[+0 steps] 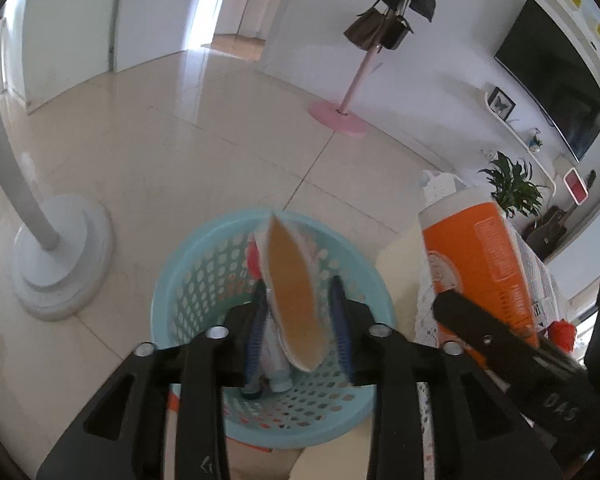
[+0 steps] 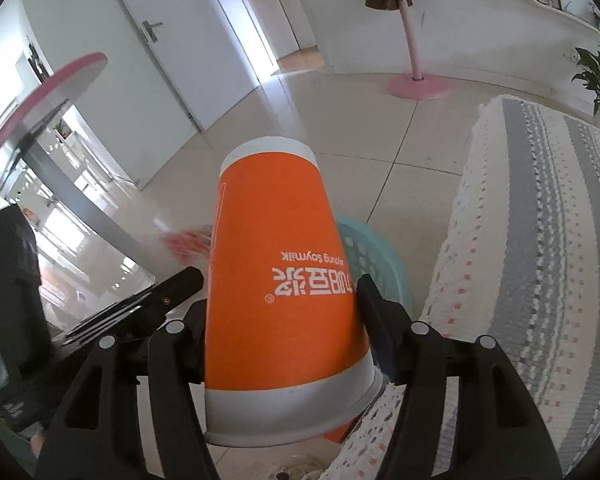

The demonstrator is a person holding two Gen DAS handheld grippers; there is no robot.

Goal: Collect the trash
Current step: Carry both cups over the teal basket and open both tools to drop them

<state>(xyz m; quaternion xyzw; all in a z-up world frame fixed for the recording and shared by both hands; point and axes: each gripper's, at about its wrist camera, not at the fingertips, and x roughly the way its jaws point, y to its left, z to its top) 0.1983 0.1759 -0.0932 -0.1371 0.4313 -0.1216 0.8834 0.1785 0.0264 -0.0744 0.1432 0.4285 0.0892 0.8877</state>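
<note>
Two grippers crowd my turquoise basket (image 1: pixel 172 280): my left gripper (image 1: pixel 298 322) stands spread, the orange peel (image 1: pixel 294 292) loose between its fingers above it; my right gripper (image 2: pixel 282 304) pinches the orange cup (image 2: pixel 278 284), upside down. Sofa arm (image 2: pixel 520 260) just right; tiled floor (image 1: pixel 188 152) open beyond.

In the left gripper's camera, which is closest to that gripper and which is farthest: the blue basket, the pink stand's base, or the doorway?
1. Blue basket: right under the left gripper, on the floor.
2. Pink stand's base: across the tiles, toward the upper right.
3. Doorway: at the far end of the room, upper middle.
</note>
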